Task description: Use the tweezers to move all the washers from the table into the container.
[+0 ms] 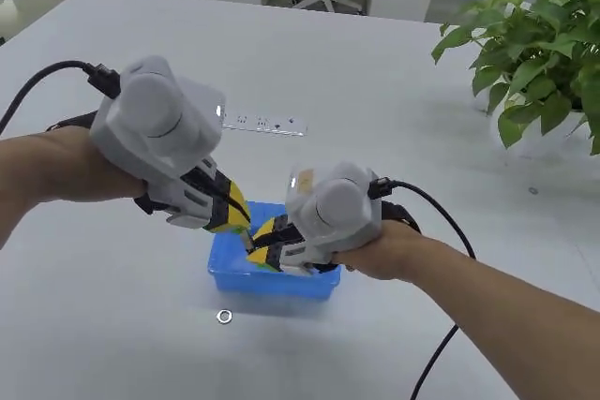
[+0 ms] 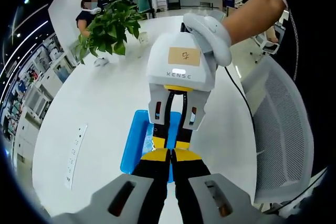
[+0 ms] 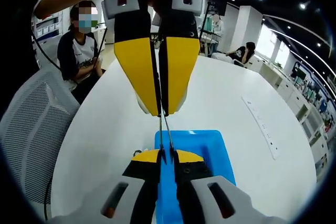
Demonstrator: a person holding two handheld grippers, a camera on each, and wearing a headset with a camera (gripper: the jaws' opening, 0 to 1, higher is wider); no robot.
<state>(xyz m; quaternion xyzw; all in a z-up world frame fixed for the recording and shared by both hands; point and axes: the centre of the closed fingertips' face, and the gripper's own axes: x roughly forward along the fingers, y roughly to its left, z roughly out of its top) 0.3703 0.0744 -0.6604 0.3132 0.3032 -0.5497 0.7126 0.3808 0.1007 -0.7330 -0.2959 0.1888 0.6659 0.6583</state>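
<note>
**A:** Where are the two tools?

**B:** In the head view both are over the blue box [image 1: 272, 286], with their tips almost meeting. The left tool [image 1: 242, 222] slants in from the left and the right tool [image 1: 255, 244] from the right, each held in a hand.

**A:** And the tweezers?

**B:** The right gripper view shows them best. The tweezers [image 3: 160, 135] are two thin metal arms. They run from between the left tool's yellow jaws at the top down into the right tool's own jaws at the bottom.

**A:** Are the jaws apart or together?

**B:** The left tool's jaws are pressed together on the tweezers, with only a slit between the pads. The right tool's jaws are drawn in close too, and the narrow end of the tweezers sits between them. It looks clamped on that end.

**A:** The washer?

**B:** One washer [image 1: 224, 317] lies flat on the white bench [image 1: 375, 72]. It is just in front of the box's near wall, apart from the box and from both tools. The tools hide most of the inside of the box, so I cannot tell what lies in it.

**A:** Anything else?

**B:** A power strip [image 1: 264, 125] lies beyond the tools and a plant [image 1: 544, 53] stands at the bench's right side. The left gripper view shows a mesh chair [image 2: 283, 129] beside the bench.
</note>
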